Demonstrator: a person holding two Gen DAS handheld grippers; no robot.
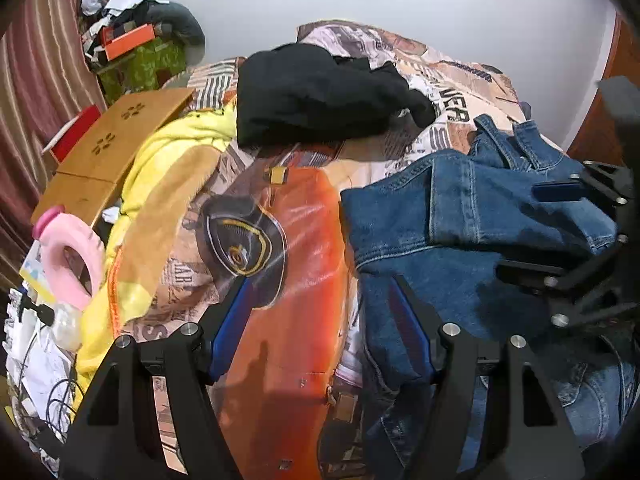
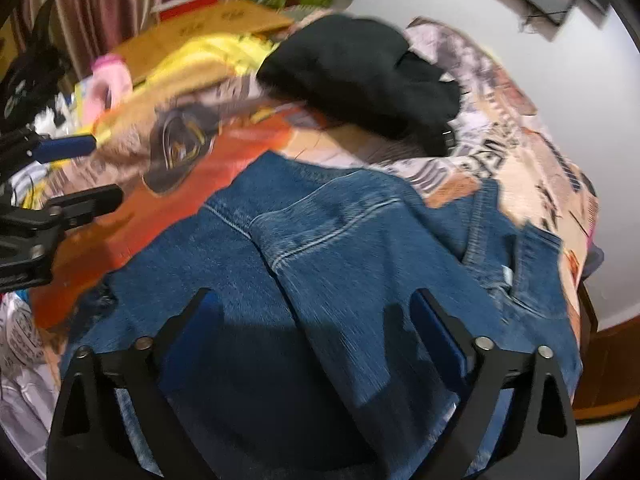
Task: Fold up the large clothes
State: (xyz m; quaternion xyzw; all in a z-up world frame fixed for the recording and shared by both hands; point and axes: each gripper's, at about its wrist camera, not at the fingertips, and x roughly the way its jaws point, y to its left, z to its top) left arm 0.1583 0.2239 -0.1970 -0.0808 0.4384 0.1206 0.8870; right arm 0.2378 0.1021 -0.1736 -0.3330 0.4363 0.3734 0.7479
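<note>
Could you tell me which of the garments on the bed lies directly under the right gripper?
The blue denim garment; the black garment sits further back on the bed, and the yellow one lies off at the far side.

My left gripper [image 1: 320,320] is all matte black plastic, two chunky wedge-shaped fingers with triangular cutouts and a bright blue pad [image 1: 230,328] lining the inside of each one, plus shiny round silver bolt heads [image 1: 450,329] sitting on top of the knuckles. My right gripper [image 2: 312,320] is the same build: black angular arms, blue inner pads [image 2: 440,332], silver bolts [image 2: 483,343] at the pivots. From the side its linkage bars are thin black struts dotted with small silver screws.
</note>
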